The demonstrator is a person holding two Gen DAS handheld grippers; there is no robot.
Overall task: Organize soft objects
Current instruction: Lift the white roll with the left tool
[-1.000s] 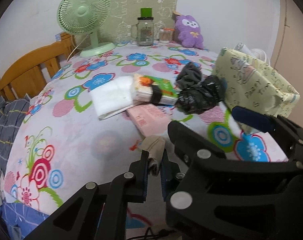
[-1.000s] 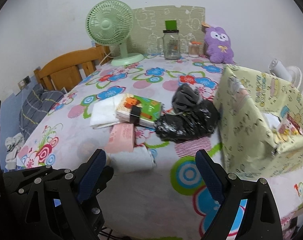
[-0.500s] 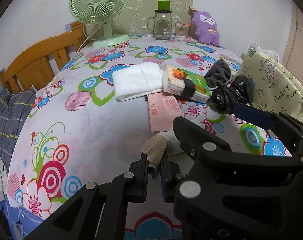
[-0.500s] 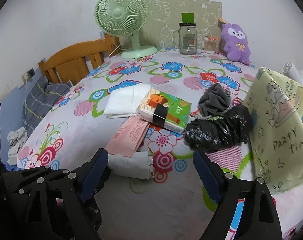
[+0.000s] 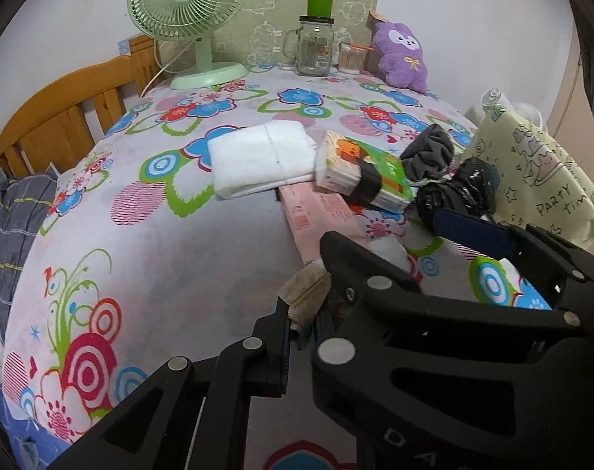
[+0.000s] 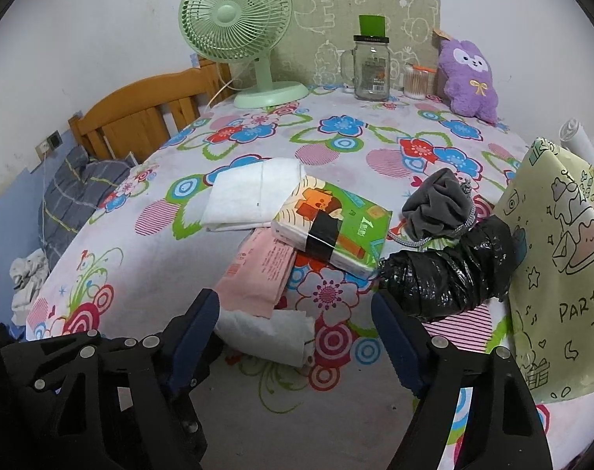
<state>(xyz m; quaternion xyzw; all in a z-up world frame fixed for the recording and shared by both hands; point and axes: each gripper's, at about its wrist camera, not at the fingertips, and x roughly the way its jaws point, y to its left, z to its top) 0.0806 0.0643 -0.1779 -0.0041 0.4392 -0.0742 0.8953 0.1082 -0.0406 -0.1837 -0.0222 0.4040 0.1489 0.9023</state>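
left hand-held gripper (image 5: 301,327) clamped on beige cloth (image 5: 306,290) | right hand-held gripper (image 6: 295,319) apart

A green desk fan (image 6: 238,27) is standing at the far end of the flower-print bedsheet (image 6: 179,282). Just beside it, a glass mason jar (image 6: 371,68) with a green lid is sitting upright, next to a small clear jar of cotton swabs (image 6: 416,82). A wooden headboard (image 6: 140,115) is rising past the bed's left edge, with grey plaid bedding (image 6: 73,192) lying below it.
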